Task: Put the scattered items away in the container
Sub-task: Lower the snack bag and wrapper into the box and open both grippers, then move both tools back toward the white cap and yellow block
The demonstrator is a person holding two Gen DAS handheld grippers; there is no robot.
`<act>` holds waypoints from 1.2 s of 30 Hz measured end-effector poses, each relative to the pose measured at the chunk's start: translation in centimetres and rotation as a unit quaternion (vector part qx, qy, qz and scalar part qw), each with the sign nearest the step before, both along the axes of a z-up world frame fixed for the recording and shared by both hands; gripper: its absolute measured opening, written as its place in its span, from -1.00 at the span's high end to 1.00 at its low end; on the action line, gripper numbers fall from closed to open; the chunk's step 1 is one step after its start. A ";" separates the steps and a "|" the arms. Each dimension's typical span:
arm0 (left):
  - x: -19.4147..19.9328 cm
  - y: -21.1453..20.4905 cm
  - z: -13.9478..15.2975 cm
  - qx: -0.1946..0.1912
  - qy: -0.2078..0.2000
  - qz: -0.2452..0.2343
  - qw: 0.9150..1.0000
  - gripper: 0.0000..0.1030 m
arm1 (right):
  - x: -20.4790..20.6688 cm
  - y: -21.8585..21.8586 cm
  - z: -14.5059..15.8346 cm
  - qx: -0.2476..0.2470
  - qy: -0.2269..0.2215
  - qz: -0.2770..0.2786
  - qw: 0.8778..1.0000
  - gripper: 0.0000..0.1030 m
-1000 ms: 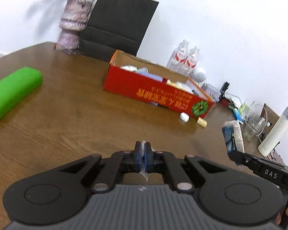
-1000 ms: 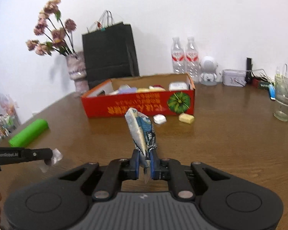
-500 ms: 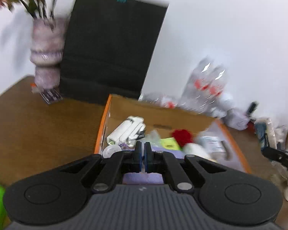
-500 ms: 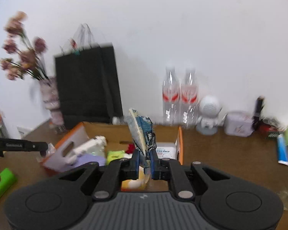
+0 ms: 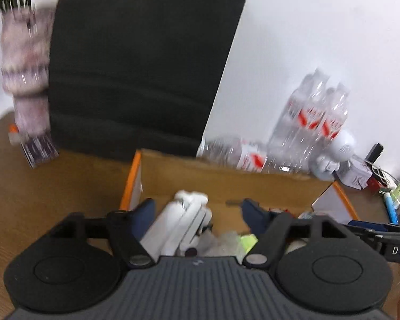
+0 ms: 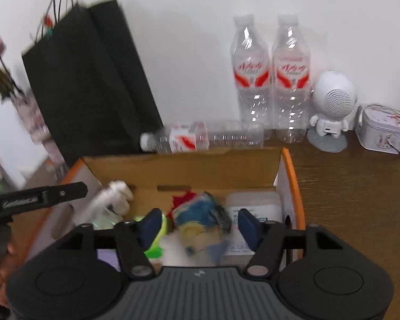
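Container: your open cardboard box (image 6: pixel 293 176) with orange rim, on the wooden table.
Blue-and-yellow packet (image 6: pixel 202 221): crumpled and blurred, inside your box, between your parted jaws, untouched.
White tubes (image 5: pixel 178 226): lying slantwise at the box's left.
White tub (image 6: pixel 253 208): at its right end.

Wooden table (image 6: pixel 360 186) bearing cardboard box (image 6: pixel 200 165)

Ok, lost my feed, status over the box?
Both grippers, left and right, just opened, nothing held. Blue packet dropping into box. Nothing in the way.
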State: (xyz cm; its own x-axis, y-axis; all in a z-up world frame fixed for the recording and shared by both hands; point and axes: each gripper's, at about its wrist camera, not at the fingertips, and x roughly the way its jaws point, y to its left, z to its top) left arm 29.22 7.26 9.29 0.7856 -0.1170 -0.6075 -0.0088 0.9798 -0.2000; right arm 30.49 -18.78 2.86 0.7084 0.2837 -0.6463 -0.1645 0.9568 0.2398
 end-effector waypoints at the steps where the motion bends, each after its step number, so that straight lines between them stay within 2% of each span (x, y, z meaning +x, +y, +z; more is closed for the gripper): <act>1: -0.4 -0.4 0.5 0.012 0.004 0.001 1.000 -0.67 | -0.4 0.1 0.3 -0.001 0.001 -0.002 1.000 -0.36; 2: -0.7 -0.8 0.9 0.024 0.013 0.004 1.000 -0.83 | -0.7 0.4 0.4 -0.005 0.006 0.000 1.000 -0.45; 4: -1.7 -1.8 1.5 0.055 0.030 0.006 0.998 -0.99 | -1.7 1.2 0.2 -0.019 0.026 0.006 0.999 -0.59; 7: -3.5 -3.5 1.3 0.099 0.052 -0.006 0.994 -1.00 | -4.1 2.3 -0.5 -0.030 0.054 0.023 0.998 -0.61; 10: -5.6 -4.0 0.4 0.119 0.086 -0.014 0.989 -1.00 | -7.2 2.7 -0.8 -0.036 0.055 0.022 0.998 -0.72; 12: -7.6 -3.9 0.0 0.130 0.099 -0.008 0.987 -1.00 | -9.3 2.9 -0.8 -0.052 0.046 0.008 0.998 -0.78; 14: -9.9 -3.9 0.0 0.139 0.097 -0.002 0.985 -1.00 | -11.8 3.6 -0.5 -0.086 0.017 -0.004 0.996 -0.81; 16: -12.1 -4.1 0.0 0.139 0.088 0.003 0.986 -1.00 | -14.0 4.0 0.0 -0.088 0.011 -0.015 0.996 -0.85; 18: -14.8 -4.5 0.0 0.138 0.060 0.016 0.988 -1.00 | -16.0 4.0 0.3 -0.059 -0.012 -0.001 0.998 -0.86; 22: -21.8 -5.7 -1.5 0.145 -0.054 0.012 0.988 -1.00 | -20.6 3.3 -1.3 -0.028 -0.039 -0.005 0.999 -0.87; 23: -23.2 -6.1 -2.3 0.150 -0.067 0.009 0.986 -1.00 | -21.8 3.2 -2.0 -0.033 -0.051 -0.006 0.998 -0.87; 25: -25.0 -6.5 -3.9 0.157 -0.061 0.011 0.986 -1.00 | -24.1 3.3 -3.7 -0.056 -0.068 -0.022 0.996 -0.87; 28: -27.1 -6.5 -5.9 0.135 -0.046 0.015 0.990 -1.00 | -26.3 3.4 -6.0 -0.085 -0.074 -0.035 0.993 -0.87; 31: -28.6 -6.3 -7.2 0.111 -0.036 0.013 0.993 -1.00 | -27.8 3.1 -7.1 -0.081 -0.063 -0.037 0.994 -0.87; 33: -28.7 -6.1 -7.6 0.098 -0.019 0.013 0.995 -1.00 | -28.7 2.7 -7.5 -0.070 -0.066 -0.042 0.994 -0.97; 36: -29.2 -5.3 -7.5 0.083 -0.030 0.039 0.995 -1.00 | -28.9 2.2 -8.2 -0.063 -0.062 -0.059 0.994 -1.00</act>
State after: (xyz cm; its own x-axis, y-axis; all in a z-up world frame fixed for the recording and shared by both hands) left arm 0.00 1.93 1.80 0.8236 0.0443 -0.5655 -0.0793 0.9962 -0.0374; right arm 1.58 -16.59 -5.38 0.8086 0.1149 -0.5770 -0.0691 0.9925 0.1008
